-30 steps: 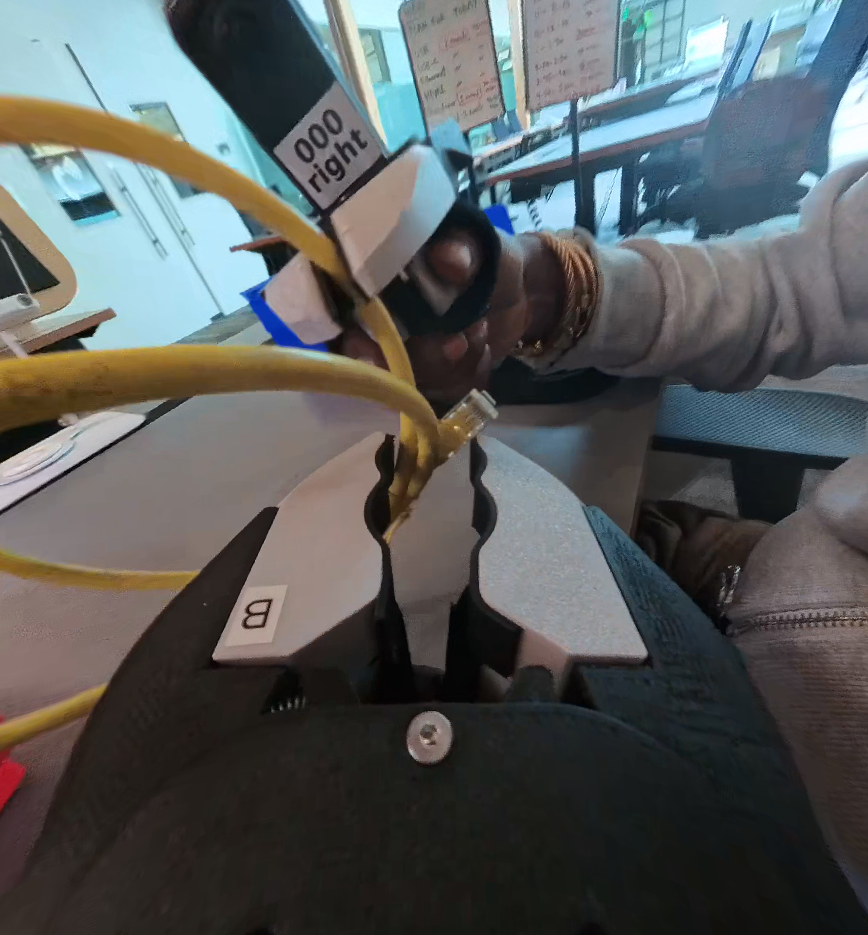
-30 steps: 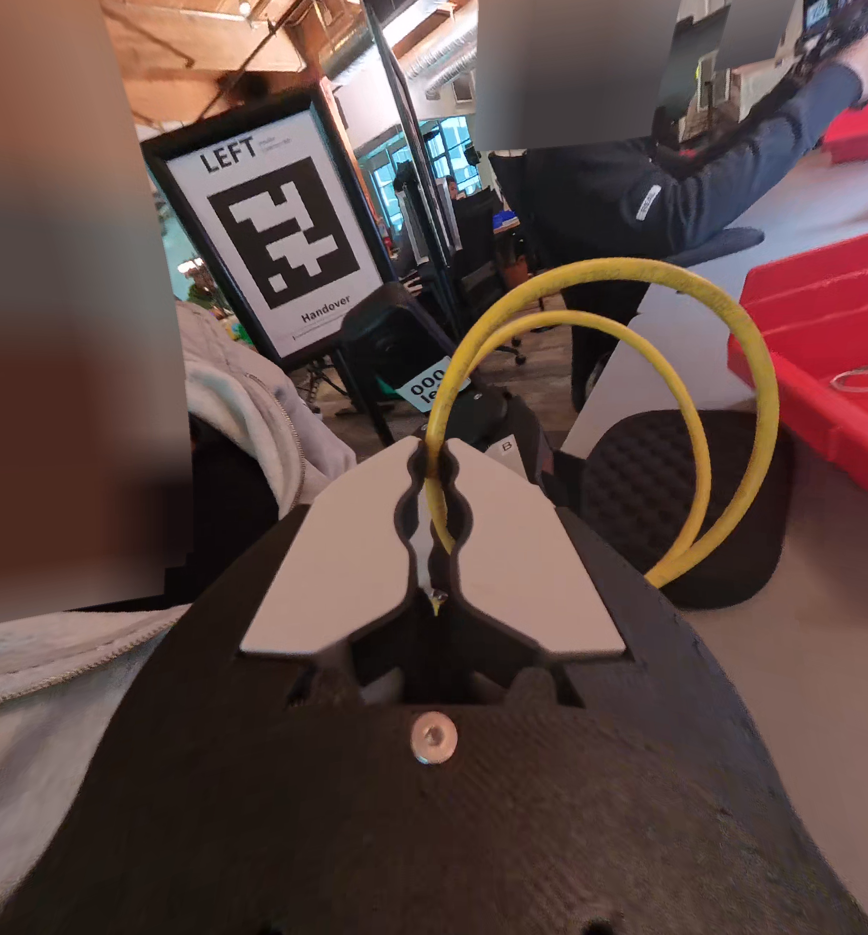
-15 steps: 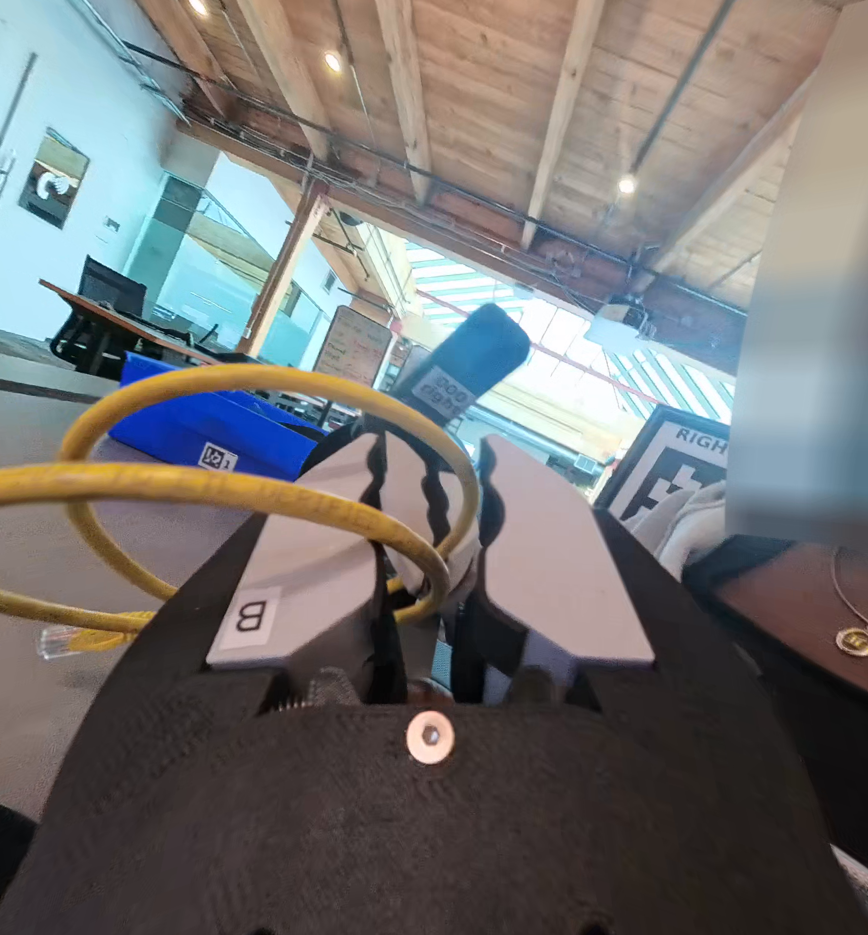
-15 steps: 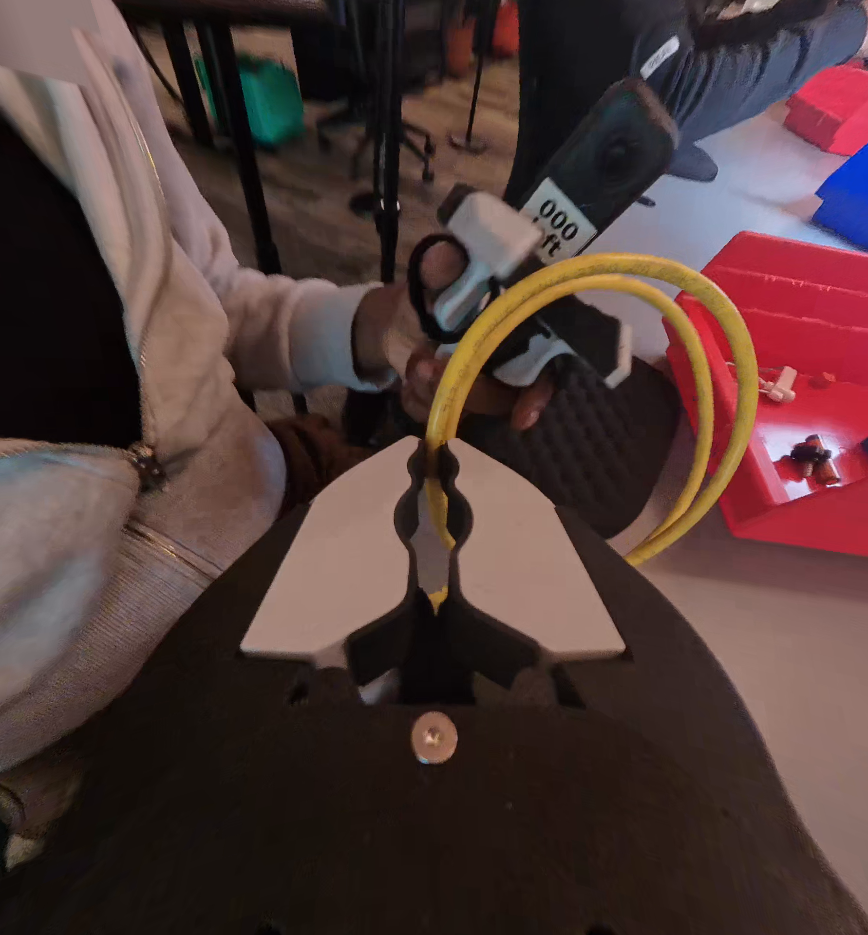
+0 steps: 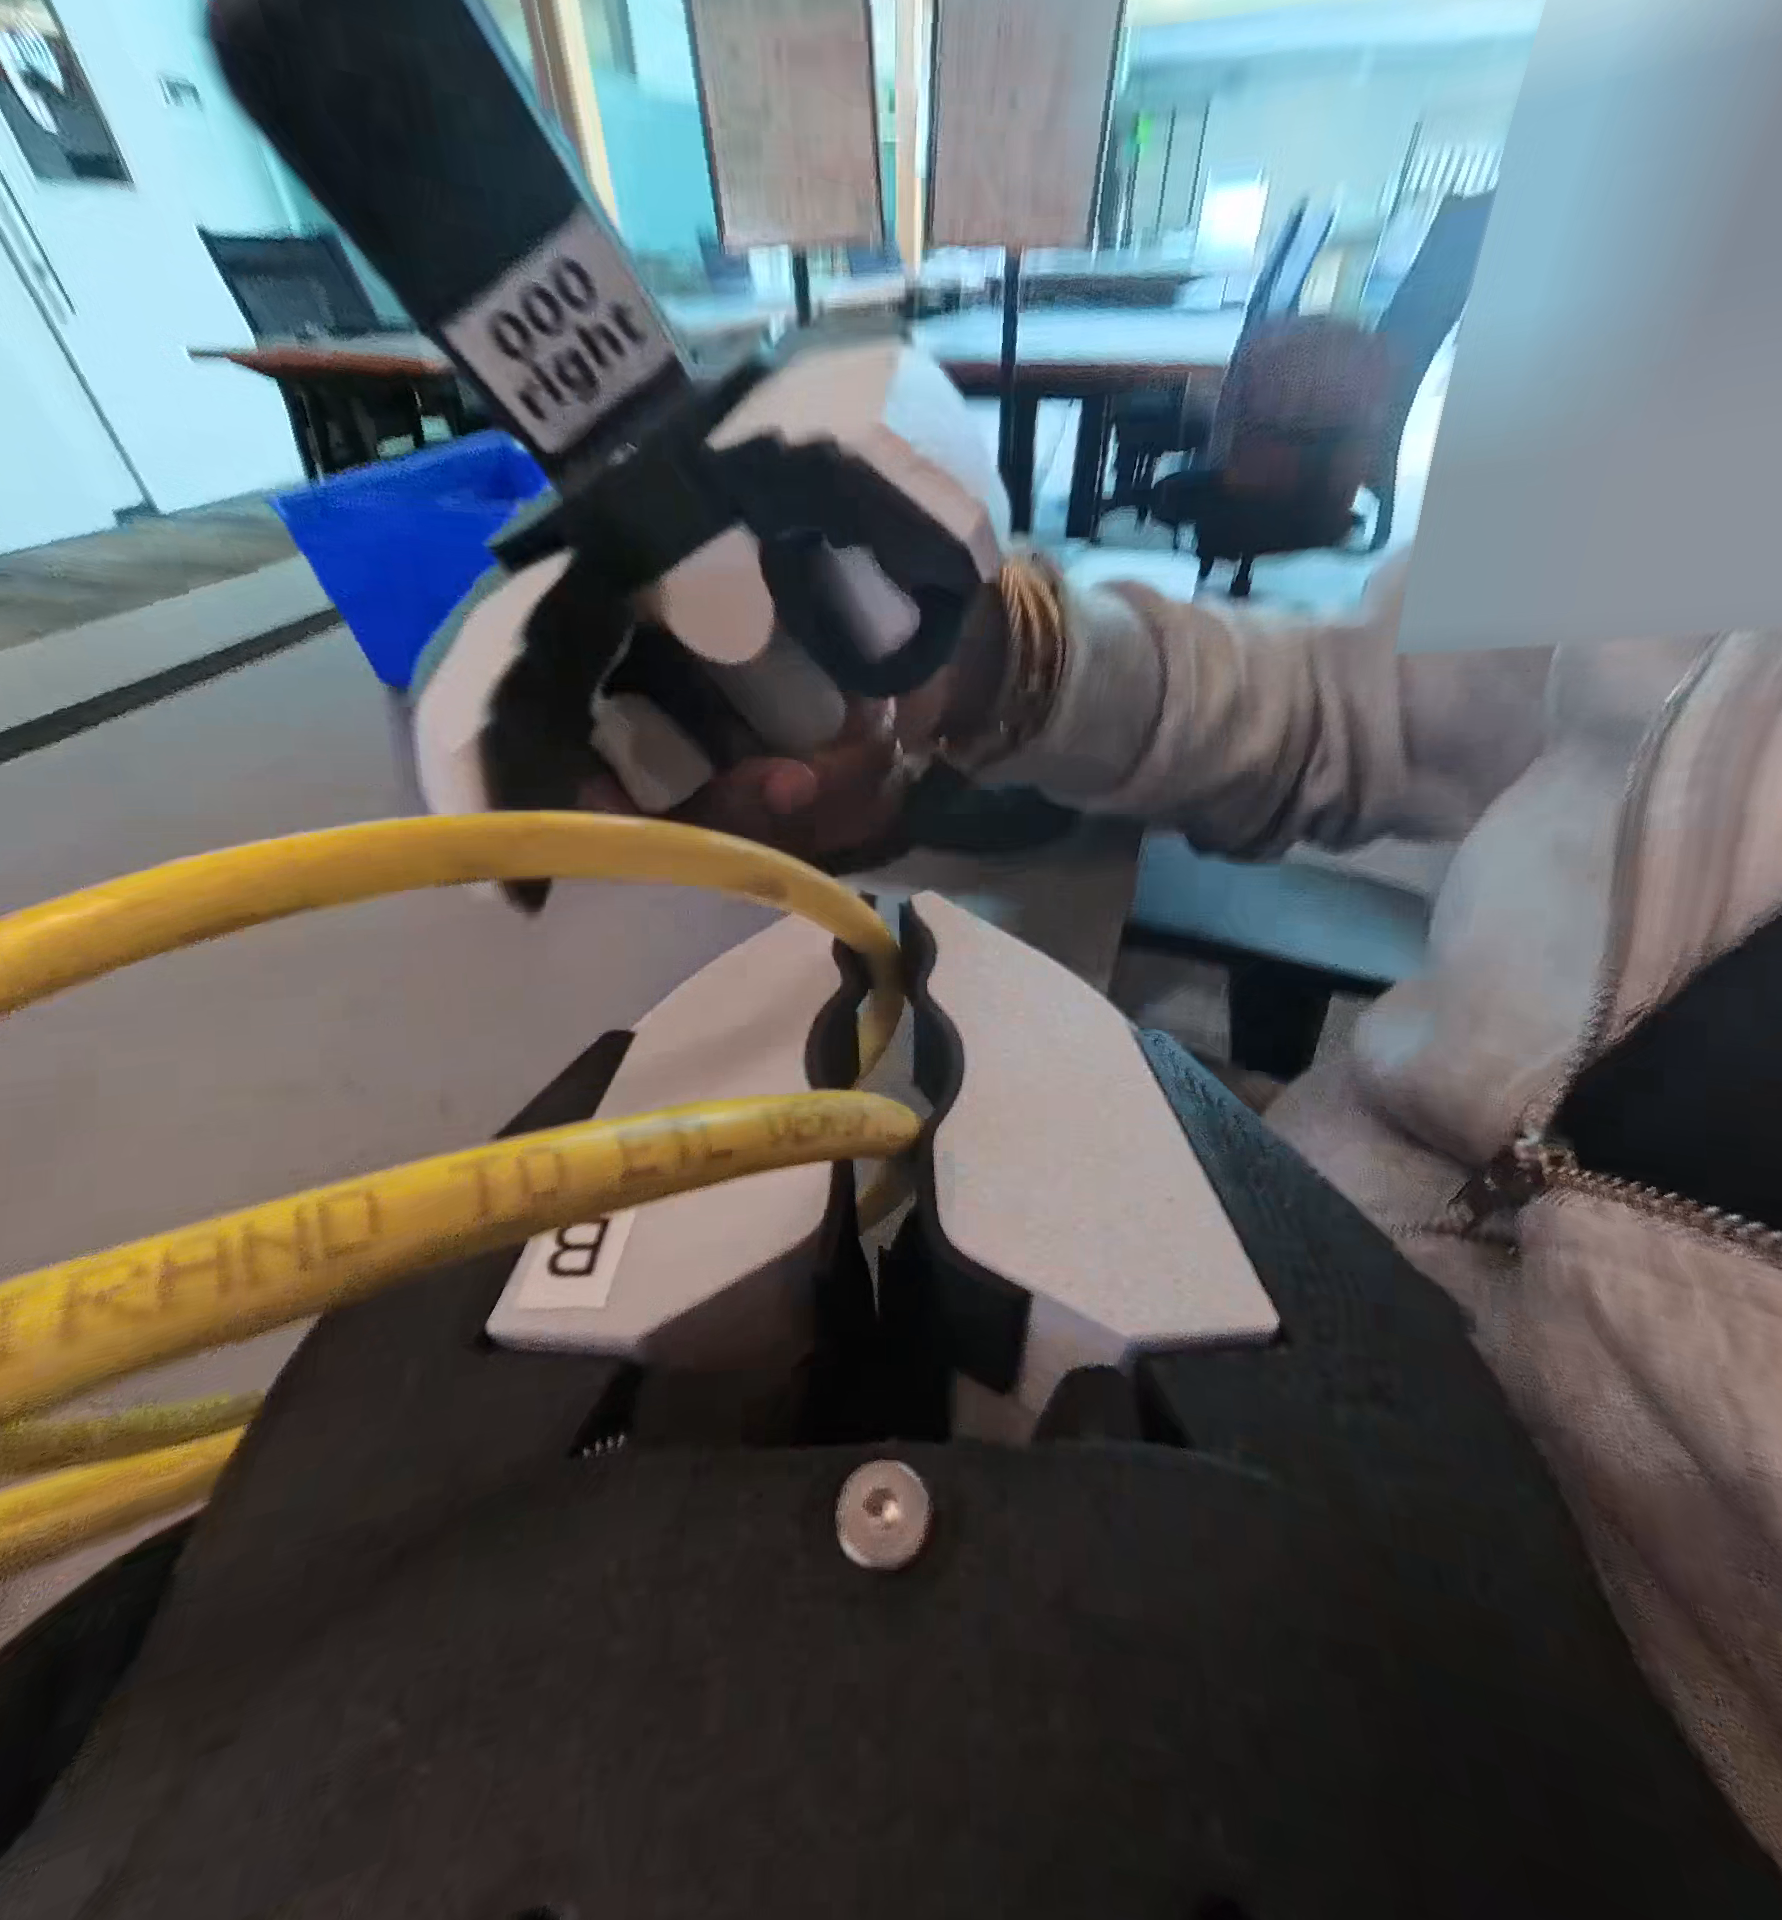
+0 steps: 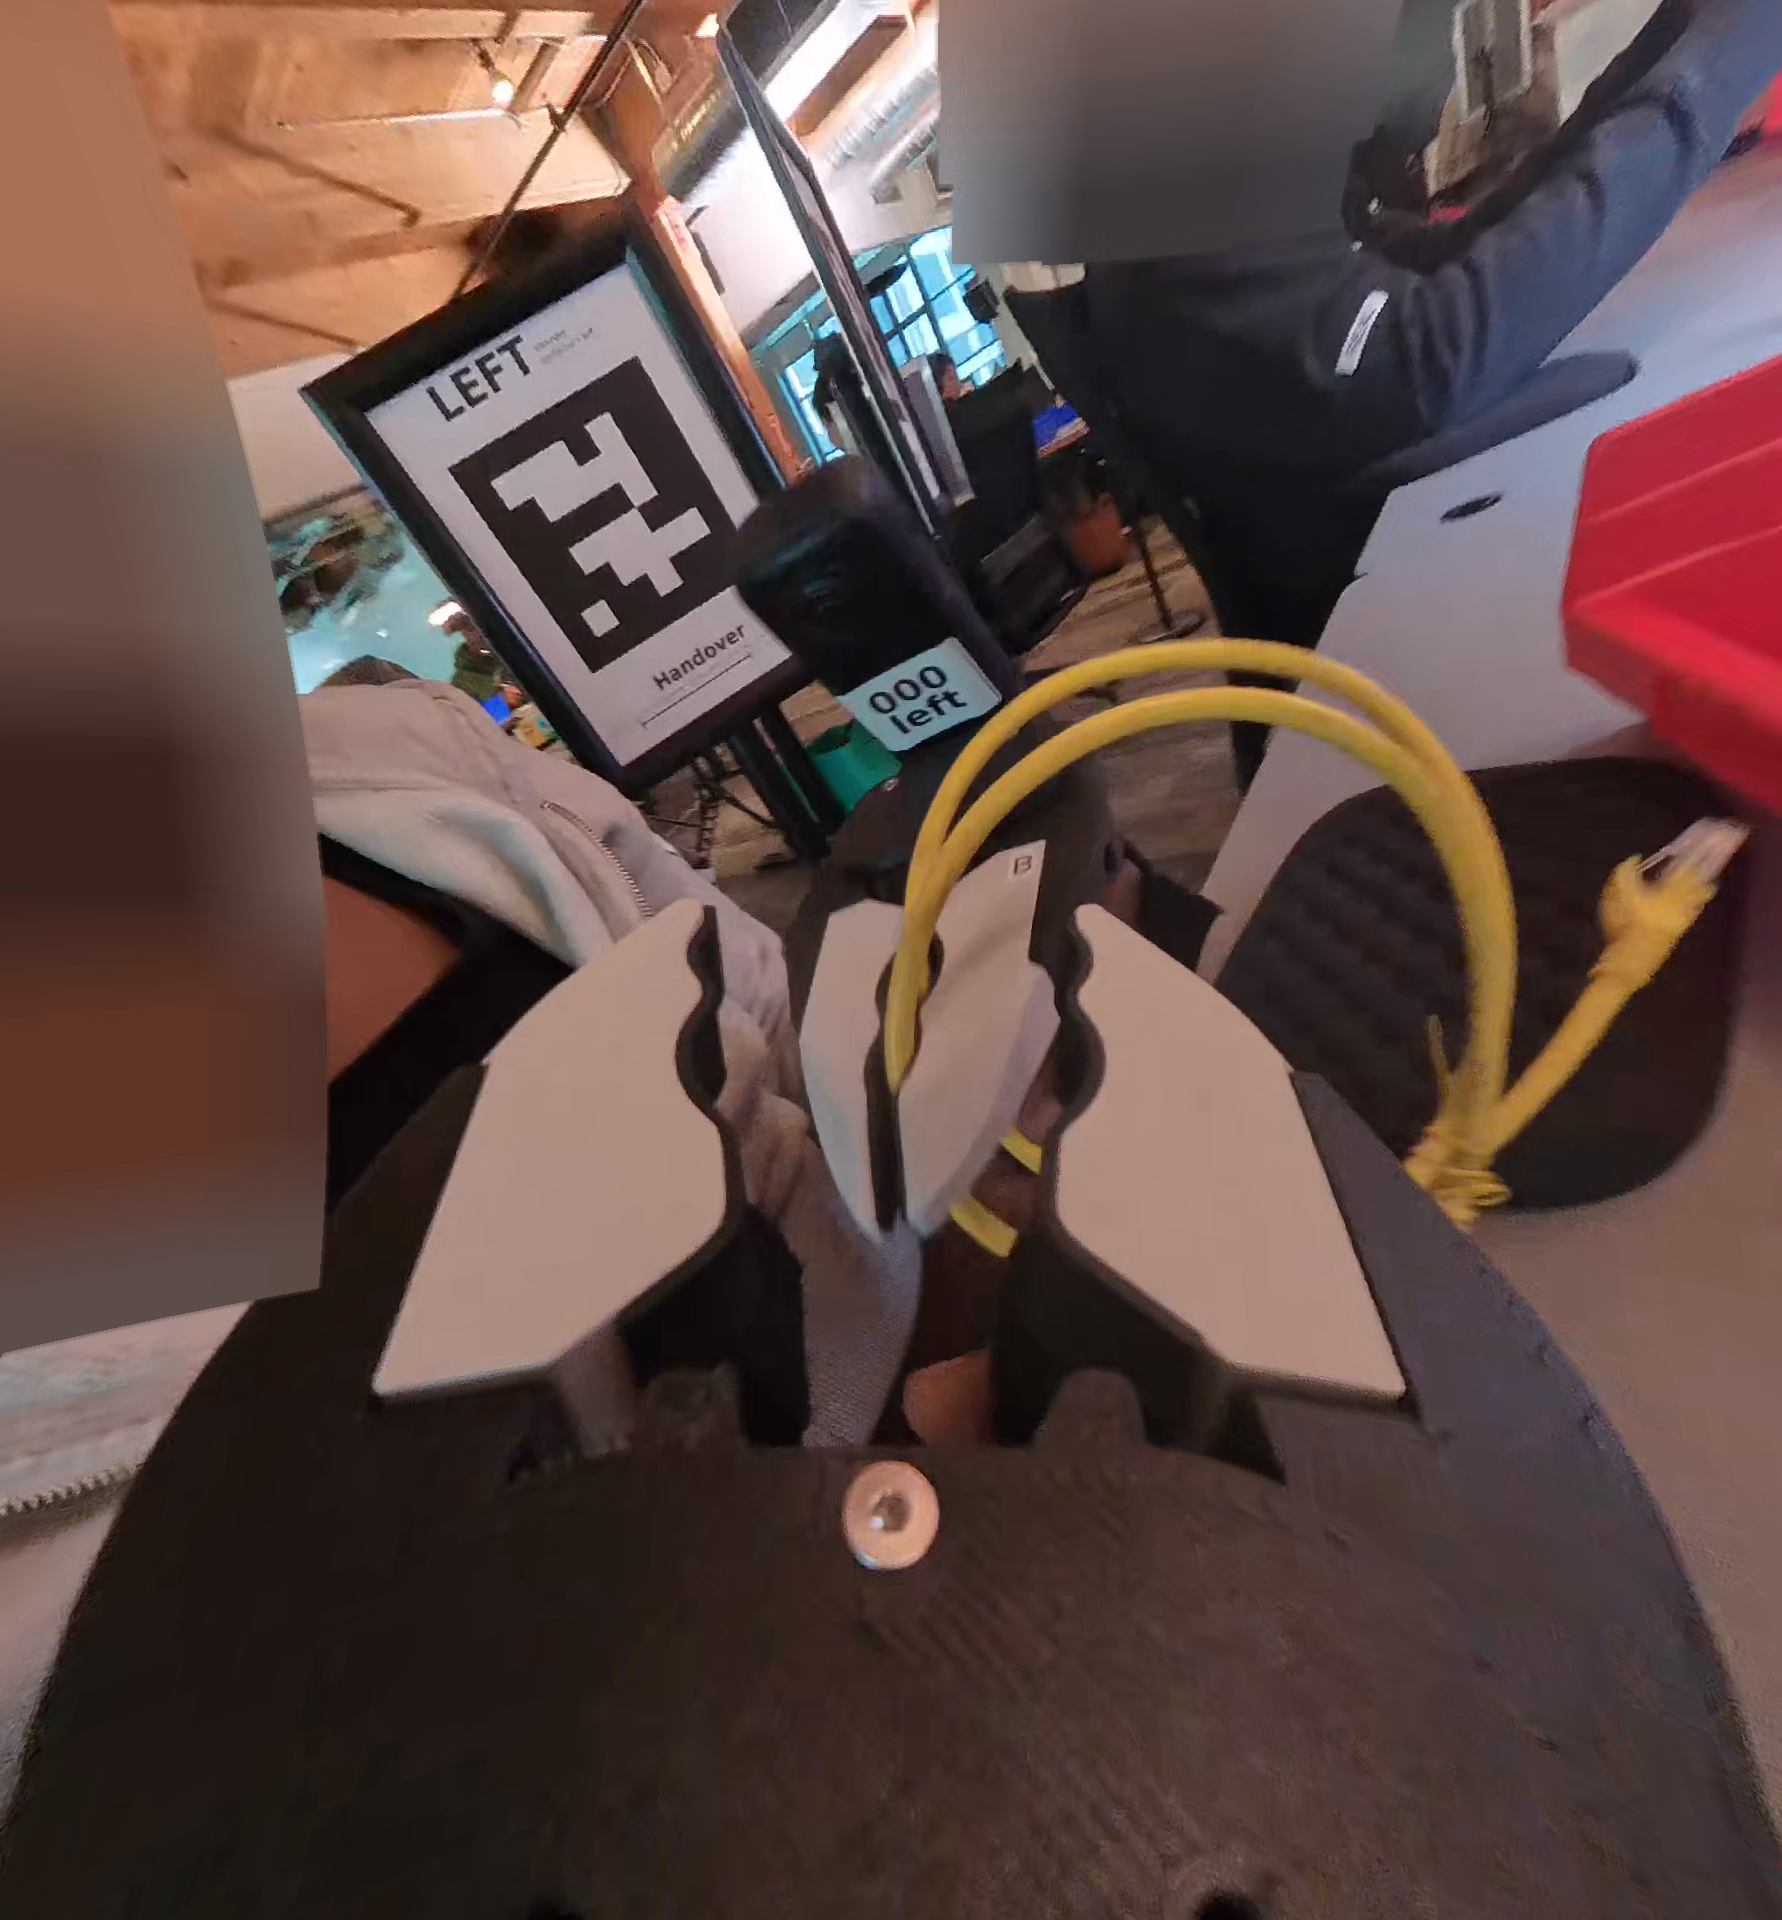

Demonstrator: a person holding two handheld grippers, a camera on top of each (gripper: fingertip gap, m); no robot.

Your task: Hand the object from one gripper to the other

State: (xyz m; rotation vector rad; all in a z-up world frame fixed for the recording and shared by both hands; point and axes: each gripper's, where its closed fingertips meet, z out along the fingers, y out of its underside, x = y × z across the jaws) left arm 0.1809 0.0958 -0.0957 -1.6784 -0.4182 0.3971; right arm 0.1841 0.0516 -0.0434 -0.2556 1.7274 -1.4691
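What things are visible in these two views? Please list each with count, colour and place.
cable: one, yellow, coiled, clamped in the left gripper
plug: one, clear, on the free cable end by the red bin
red bin: one, on the table, right side of the right wrist view
blue bin: one, far on the table
mat: one, black, under the cable loops
sign: one, white in a black frame, on a stand
left gripper: grey fingers, shut on the cable
right gripper: grey fingers, open, around the left fingers
sleeve: one, grey
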